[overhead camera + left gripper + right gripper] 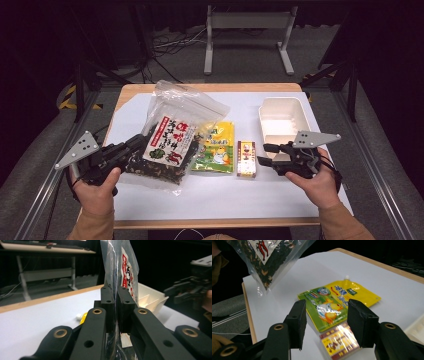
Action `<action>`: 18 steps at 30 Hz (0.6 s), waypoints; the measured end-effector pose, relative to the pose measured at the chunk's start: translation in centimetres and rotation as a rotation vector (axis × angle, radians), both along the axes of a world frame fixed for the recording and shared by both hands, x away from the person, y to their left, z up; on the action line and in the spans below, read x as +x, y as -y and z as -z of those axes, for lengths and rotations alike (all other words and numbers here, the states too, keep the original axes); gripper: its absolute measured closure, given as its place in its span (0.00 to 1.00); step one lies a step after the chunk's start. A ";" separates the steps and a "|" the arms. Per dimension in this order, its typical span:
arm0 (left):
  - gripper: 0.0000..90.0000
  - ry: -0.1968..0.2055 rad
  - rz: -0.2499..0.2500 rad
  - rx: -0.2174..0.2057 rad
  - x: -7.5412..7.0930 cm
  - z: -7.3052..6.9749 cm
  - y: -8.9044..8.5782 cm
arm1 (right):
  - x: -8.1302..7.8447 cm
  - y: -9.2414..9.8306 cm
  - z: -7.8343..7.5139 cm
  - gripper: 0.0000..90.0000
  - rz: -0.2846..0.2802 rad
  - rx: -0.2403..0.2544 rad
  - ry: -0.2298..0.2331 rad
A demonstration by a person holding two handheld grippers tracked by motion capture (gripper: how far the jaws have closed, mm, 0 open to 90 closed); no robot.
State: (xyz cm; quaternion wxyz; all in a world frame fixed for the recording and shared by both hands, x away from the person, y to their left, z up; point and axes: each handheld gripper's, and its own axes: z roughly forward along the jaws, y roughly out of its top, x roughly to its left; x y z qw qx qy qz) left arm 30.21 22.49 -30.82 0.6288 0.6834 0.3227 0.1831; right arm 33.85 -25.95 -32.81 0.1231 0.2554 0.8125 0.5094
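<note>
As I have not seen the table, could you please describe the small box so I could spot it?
On the white table sheet, look just left of the empty white tray. The small box lies flat beside the yellow-green pouch; unlike the soft bags, it is a narrow red-and-yellow carton.

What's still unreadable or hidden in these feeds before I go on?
- High view: yellow pouch, left side hidden under the clear bag.
- Right gripper view: small box cut off at the bottom edge, glare over its print.
- Left gripper view: bag's label mostly edge-on, unreadable.
</note>
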 end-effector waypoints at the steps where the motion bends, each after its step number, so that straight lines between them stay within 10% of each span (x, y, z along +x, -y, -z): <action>1: 0.95 0.006 0.012 -0.005 -0.2 -0.2 0.2 | 0.1 -0.5 -0.3 0.54 -0.013 0.003 -0.001; 18: 0.95 0.091 0.095 -0.058 -1.9 -1.3 2.5 | 1.7 -5.8 -2.4 0.42 -0.149 0.220 -0.052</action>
